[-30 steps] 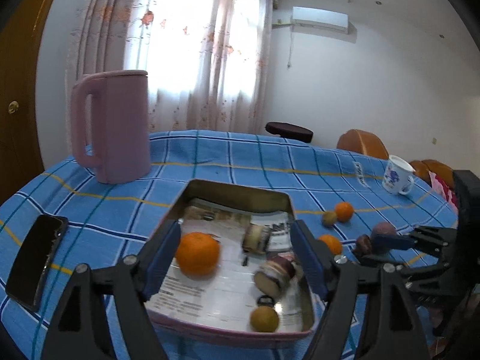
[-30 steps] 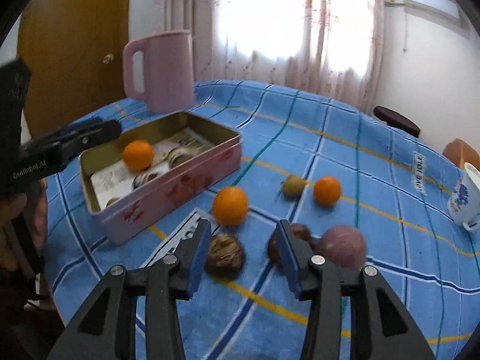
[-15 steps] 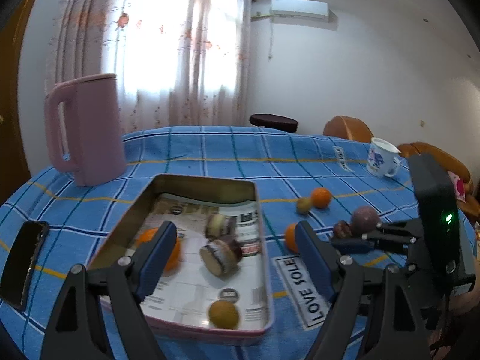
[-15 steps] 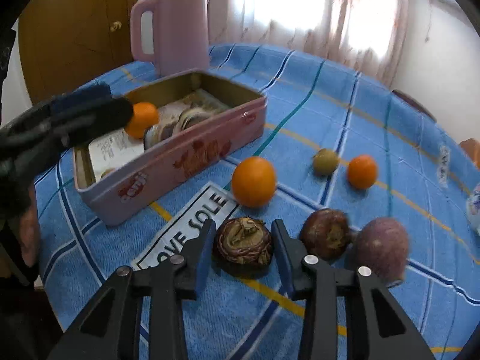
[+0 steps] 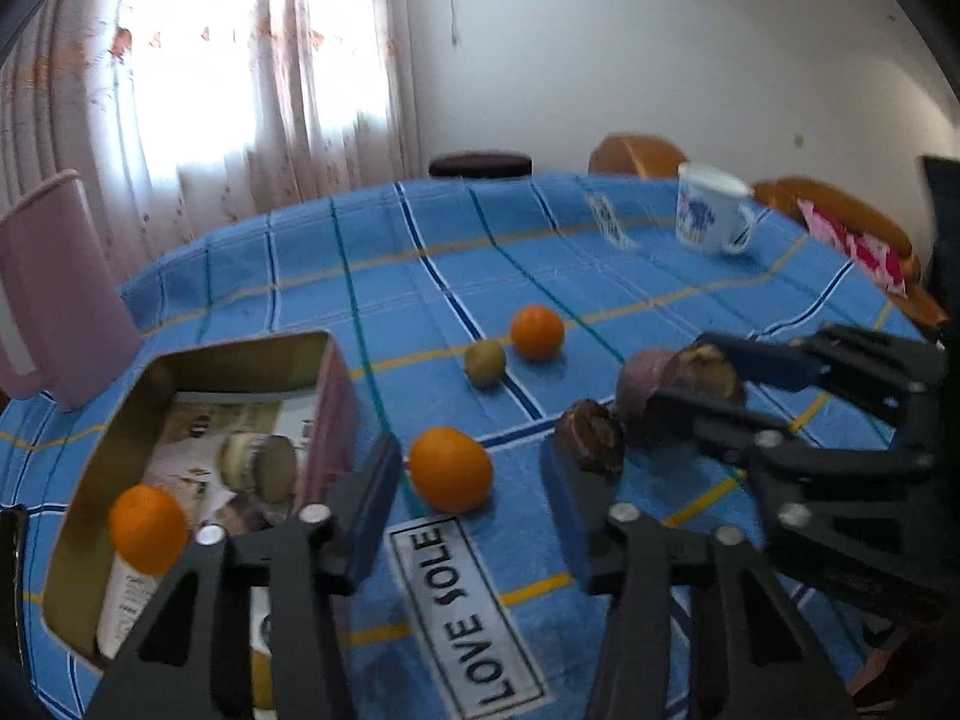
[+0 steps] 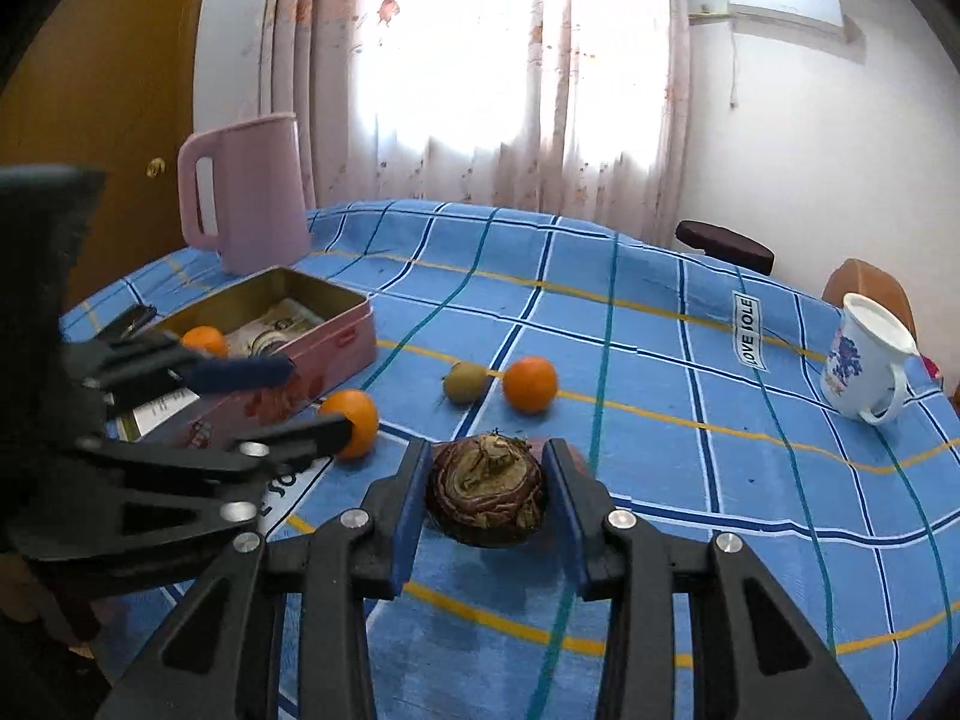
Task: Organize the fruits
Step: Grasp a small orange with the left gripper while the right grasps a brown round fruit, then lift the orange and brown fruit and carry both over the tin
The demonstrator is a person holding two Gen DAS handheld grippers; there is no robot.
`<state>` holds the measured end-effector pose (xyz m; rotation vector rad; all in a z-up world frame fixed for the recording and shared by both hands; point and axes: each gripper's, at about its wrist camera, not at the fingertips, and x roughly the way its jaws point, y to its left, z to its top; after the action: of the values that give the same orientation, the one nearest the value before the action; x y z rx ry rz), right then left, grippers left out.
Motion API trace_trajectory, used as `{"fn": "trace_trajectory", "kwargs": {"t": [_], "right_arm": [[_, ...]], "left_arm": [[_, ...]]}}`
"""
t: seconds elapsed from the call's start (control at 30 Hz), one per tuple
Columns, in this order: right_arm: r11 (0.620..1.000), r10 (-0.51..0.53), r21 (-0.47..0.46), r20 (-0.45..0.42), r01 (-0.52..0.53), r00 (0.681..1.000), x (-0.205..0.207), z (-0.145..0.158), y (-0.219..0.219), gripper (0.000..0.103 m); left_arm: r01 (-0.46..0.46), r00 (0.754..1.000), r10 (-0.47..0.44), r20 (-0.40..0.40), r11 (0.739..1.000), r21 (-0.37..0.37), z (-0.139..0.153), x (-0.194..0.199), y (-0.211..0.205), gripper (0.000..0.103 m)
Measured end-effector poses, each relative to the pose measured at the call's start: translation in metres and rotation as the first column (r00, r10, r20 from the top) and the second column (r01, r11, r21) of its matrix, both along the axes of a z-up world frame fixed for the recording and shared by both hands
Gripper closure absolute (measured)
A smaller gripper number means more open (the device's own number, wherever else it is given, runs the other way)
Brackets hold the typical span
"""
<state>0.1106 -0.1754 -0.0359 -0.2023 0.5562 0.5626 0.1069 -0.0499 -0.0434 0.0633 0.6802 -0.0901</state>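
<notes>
My right gripper (image 6: 486, 468) is shut on a brown wrinkled fruit (image 6: 486, 498) and holds it just above the blue checked cloth. In the left wrist view the same fruit (image 5: 708, 372) hangs in those jaws at the right. My left gripper (image 5: 471, 462) straddles an orange (image 5: 450, 477) lying on the cloth beside the pink tin (image 5: 336, 396); its jaws are closing and the pads stand clear of the orange on both sides. Inside the tin lies another orange (image 5: 147, 528) on printed paper. A second brown fruit (image 5: 591, 435) and a purple fruit (image 5: 636, 378) rest just right of the left gripper.
Farther back on the cloth lie a small green fruit (image 5: 485, 363) and an orange (image 5: 537, 331). A pink jug (image 6: 246, 198) stands behind the tin, a white mug (image 6: 864, 360) at the far right. A dark phone (image 6: 135, 318) lies left of the tin.
The left gripper swung right, from over the tin to the orange on the cloth, and its jaws narrowed. The right gripper closed on the brown fruit and raised it off the cloth.
</notes>
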Motion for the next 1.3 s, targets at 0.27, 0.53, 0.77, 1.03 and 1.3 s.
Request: {"fn": "trace_trajectory", "kwargs": {"t": [0.27, 0.53, 0.77, 1.03, 1.3], "right_arm": [[0.999, 0.019, 0.030, -0.002, -0.018, 1.000, -0.003, 0.001, -0.003, 0.063], [0.999, 0.020, 0.034, -0.007, -0.019, 1.000, -0.001, 0.000, -0.004, 0.063], [0.998, 0.018, 0.053, 0.007, -0.018, 1.000, -0.002, 0.000, -0.007, 0.063], [0.997, 0.021, 0.067, 0.055, -0.025, 0.998, -0.009, 0.004, -0.010, 0.063], [0.997, 0.019, 0.074, 0.088, -0.025, 0.996, -0.015, 0.007, -0.011, 0.063]], "left_arm": [[-0.012, 0.998, 0.020, -0.065, 0.992, 0.127, -0.009, 0.023, -0.013, 0.063], [-0.051, 0.993, 0.070, -0.097, 0.981, 0.189, -0.017, 0.034, -0.003, 0.064], [-0.030, 0.996, 0.040, -0.077, 0.992, 0.121, -0.012, 0.029, 0.003, 0.068], [-0.001, 1.000, 0.001, 0.027, 1.000, -0.015, 0.005, 0.003, 0.006, 0.068], [-0.019, 0.994, 0.027, 0.103, 0.997, -0.076, 0.013, -0.012, 0.013, 0.068]]}}
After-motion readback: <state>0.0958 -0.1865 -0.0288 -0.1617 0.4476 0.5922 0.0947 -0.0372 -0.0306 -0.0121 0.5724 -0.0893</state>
